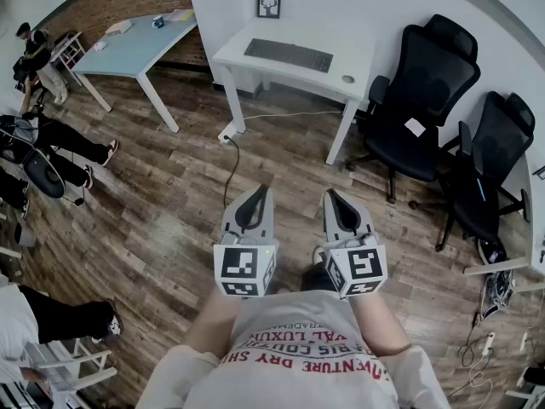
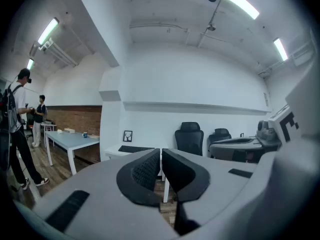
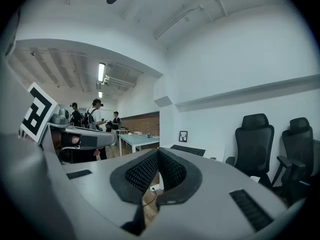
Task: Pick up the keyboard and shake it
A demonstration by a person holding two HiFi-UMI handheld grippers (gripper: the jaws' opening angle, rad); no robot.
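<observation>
A black keyboard (image 1: 288,54) lies on a white desk (image 1: 255,37) against the far wall, well ahead of both grippers. It also shows small in the left gripper view as the keyboard (image 2: 136,149), and in the right gripper view as the keyboard (image 3: 189,150). My left gripper (image 1: 254,196) and right gripper (image 1: 334,196) are held side by side over the wooden floor, pointing toward the desk. The left gripper (image 2: 160,151) is shut with nothing between its jaws. The right gripper (image 3: 158,151) is likewise shut and empty.
Two black office chairs (image 1: 421,100) (image 1: 494,160) stand right of the desk. A light blue table (image 1: 140,41) is at the far left, with people (image 1: 38,58) beside it. A power strip and cable (image 1: 226,135) lie on the floor by the desk leg. A framed picture (image 1: 269,4) stands on the desk.
</observation>
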